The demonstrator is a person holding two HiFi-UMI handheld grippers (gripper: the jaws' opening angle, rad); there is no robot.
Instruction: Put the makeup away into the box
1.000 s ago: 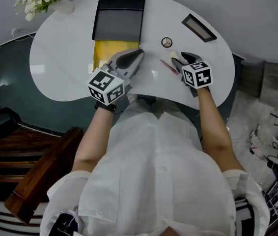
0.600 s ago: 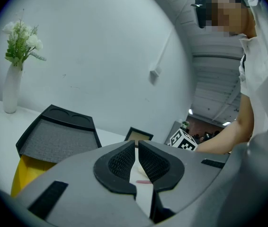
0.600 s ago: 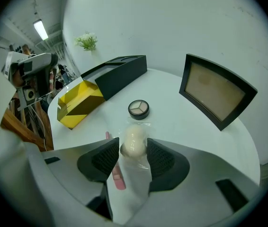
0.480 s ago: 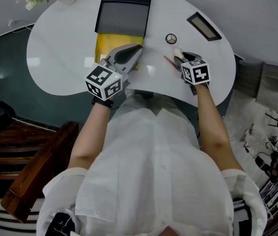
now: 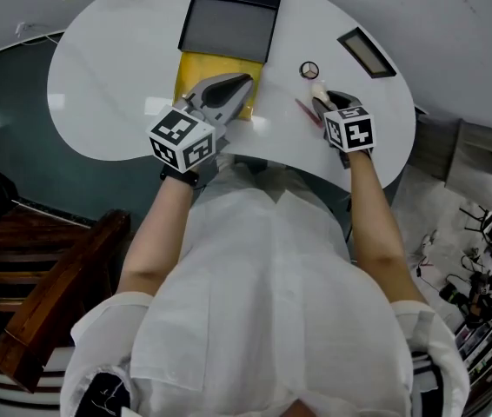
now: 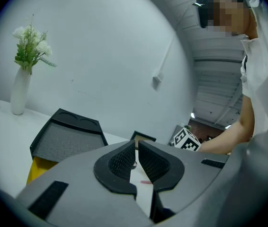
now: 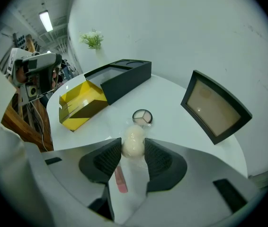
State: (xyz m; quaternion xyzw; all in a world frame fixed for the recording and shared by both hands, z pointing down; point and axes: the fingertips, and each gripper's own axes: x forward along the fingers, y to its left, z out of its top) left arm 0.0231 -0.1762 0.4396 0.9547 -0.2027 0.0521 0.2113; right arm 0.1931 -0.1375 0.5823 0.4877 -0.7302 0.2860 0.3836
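Note:
A cream makeup sponge (image 7: 134, 140) in clear wrap lies on the white table (image 5: 107, 85). My right gripper (image 7: 133, 149) points steeply down over it; its jaws have just been closing and both pads now touch the sponge's sides. In the head view the sponge (image 5: 317, 90) shows just past that gripper (image 5: 322, 102). A pink lip pencil (image 7: 120, 179) lies under the jaws, and a round eyeshadow compact (image 7: 142, 117) sits beyond. The yellow box (image 5: 216, 81) stands open with its black lid (image 5: 231, 24) behind it. My left gripper (image 5: 242, 81) hovers over the box, jaws shut and empty (image 6: 137, 148).
A black-framed mirror (image 5: 366, 52) stands at the table's far right. A white vase of flowers (image 6: 21, 86) sits at the far left corner. The table's curved near edge runs right below both grippers, against the person's body.
The right jaws have narrowed onto the sponge. The left gripper has slid a little farther over the yellow box. The head camera has tilted, so the table sits higher in view.

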